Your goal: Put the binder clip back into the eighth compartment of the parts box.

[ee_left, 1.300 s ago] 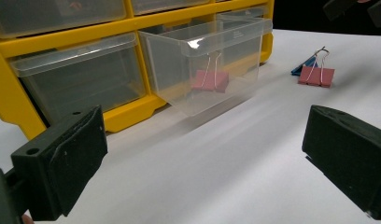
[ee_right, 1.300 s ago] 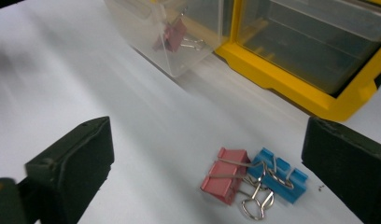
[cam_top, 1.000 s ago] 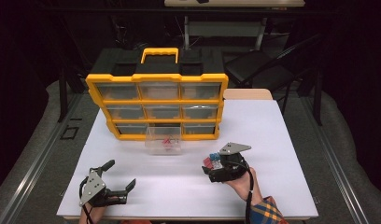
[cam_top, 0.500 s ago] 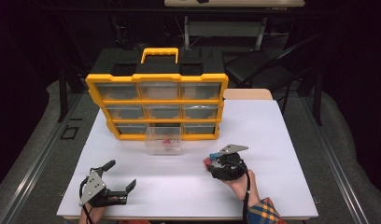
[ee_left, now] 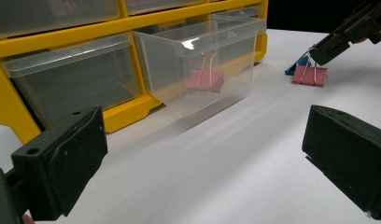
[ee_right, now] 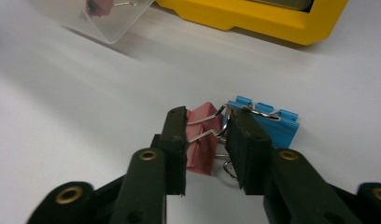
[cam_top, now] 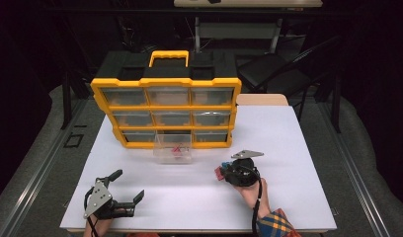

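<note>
A pink binder clip [ee_right: 201, 151] lies on the white table [cam_top: 189, 197] against a blue binder clip [ee_right: 278, 128]. My right gripper [ee_right: 205, 120] has just been closing, and its jaws now press on the pink clip's wire handles from both sides. In the high view that gripper [cam_top: 223, 173] sits right of centre. My left gripper [cam_top: 128, 185] rests at the front left, open and with nothing in it [ee_left: 202, 140]. A clear pulled-out drawer [ee_left: 202, 70] stands on the table and holds another pink clip [ee_left: 205, 80].
A yellow organizer [cam_top: 165, 106] with several clear drawers stands upright at the table's far side, its bottom middle slot vacant behind the loose drawer [cam_top: 174, 148]. A person's plaid sleeve [cam_top: 271, 224] comes in at the front right.
The right gripper's jaws have narrowed around the pink clip while the hand barely shifted. The left gripper has stayed where it was.
</note>
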Motion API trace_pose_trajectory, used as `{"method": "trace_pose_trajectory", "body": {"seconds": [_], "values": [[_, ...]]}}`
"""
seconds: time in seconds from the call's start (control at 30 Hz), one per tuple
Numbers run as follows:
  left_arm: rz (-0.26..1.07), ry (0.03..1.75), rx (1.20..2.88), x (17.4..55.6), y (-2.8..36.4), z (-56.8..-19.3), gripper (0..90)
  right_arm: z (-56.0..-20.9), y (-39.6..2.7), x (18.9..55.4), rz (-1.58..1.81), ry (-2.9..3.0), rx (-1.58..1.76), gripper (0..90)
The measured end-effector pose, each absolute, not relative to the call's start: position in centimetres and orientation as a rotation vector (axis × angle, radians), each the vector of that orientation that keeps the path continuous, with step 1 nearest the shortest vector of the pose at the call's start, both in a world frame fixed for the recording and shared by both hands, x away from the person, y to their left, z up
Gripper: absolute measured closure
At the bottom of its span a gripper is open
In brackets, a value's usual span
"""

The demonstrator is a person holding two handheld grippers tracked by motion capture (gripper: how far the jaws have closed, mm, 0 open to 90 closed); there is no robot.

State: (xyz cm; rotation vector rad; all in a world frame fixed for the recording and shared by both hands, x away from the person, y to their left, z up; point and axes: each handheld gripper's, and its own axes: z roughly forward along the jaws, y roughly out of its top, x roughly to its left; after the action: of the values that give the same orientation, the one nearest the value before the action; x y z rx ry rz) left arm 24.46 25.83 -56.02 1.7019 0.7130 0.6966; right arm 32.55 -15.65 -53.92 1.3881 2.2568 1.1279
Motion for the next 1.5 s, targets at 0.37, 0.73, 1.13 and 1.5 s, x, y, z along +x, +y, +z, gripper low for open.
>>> {"method": "trace_pose_trajectory", "body": {"seconds": [0.37, 0.73, 1.13, 1.5], "values": [[0.693, 0.711, 1.706, 24.5, 25.8, -56.0, 0.0, -53.8, -16.0, 32.9, 1.244, 2.258, 1.453, 85.2], [0.691, 0.709, 1.708, 24.5, 25.8, -56.0, 0.0, -53.2, -15.7, 32.4, 1.29, 2.275, 1.428, 88.7], [0.69, 0.709, 1.707, 24.5, 25.8, -56.0, 0.0, -52.2, -15.2, 31.5, 1.321, 2.287, 1.345, 88.9], [0.692, 0.707, 1.71, 24.5, 25.8, -56.1, 0.0, -51.2, -14.8, 31.1, 1.344, 2.282, 1.276, 88.9]]}}
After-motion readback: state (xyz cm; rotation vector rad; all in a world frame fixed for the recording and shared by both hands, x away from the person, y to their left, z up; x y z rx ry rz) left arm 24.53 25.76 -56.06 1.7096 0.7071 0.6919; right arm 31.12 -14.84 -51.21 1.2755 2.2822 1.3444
